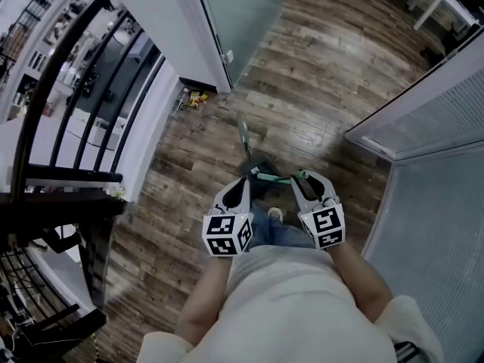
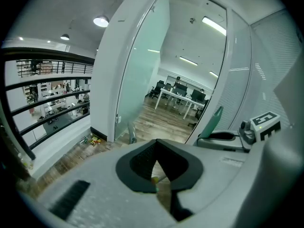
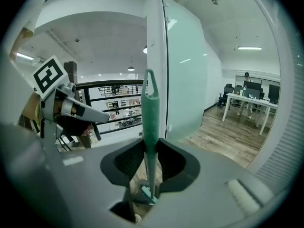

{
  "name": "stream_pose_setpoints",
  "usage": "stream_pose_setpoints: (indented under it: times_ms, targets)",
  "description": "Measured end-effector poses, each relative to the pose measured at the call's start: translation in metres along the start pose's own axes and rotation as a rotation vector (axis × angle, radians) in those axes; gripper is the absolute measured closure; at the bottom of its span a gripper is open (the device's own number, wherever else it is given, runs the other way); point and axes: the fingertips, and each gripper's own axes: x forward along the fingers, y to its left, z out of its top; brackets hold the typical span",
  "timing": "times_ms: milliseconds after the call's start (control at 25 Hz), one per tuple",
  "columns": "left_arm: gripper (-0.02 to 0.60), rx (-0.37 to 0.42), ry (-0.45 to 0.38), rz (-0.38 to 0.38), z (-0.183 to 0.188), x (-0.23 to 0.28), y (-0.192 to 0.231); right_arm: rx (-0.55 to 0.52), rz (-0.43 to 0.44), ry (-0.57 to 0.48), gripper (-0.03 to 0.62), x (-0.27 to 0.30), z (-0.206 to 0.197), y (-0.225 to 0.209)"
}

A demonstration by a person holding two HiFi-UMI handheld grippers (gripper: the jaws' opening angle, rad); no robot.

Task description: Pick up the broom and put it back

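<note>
The fingers [image 3: 127, 163] of the right gripper [image 3: 151, 145] stand part-way closed and pinch the teal handle of the broom [image 3: 150, 108]. The handle rises upright between them to the hanging hole at its tip, and its lower length drops away beneath the gripper body. In the left gripper view, the left gripper [image 2: 156, 144] has its fingertips meeting at a point, with nothing seen between the dark pads. The broom handle slants at the right of this view, in the other gripper. In the head view both grippers are held side by side in front of the person's body, above the wooden floor [image 1: 325, 89]. The green handle shows between them, and a glass door [image 1: 242, 17] stands farther off.
</note>
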Motion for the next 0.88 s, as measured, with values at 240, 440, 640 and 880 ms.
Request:
stream_pose_setpoints:
  times_ms: [240, 440, 640, 880]
  targets:
    - [0.575, 0.017, -0.017, -0.017, 0.008, -0.008, -0.010, 0.003, 0.007, -0.034, 0.496, -0.021, 0.021, 0.002]
    - [0.575, 0.026, -0.039, -0.024, 0.020, -0.013, -0.015, 0.003, 0.015, -0.056, 0.496, -0.034, 0.039, 0.003]
    - [0.575, 0.032, -0.063, -0.024, 0.026, -0.020, -0.019, 0.002, 0.027, -0.075, 0.496, -0.047, 0.049, 0.006]
    - [0.575, 0.048, -0.072, -0.033, 0.026, -0.022, -0.026, 0.012, 0.026, -0.105, 0.496, -0.058, 0.057, 0.002]
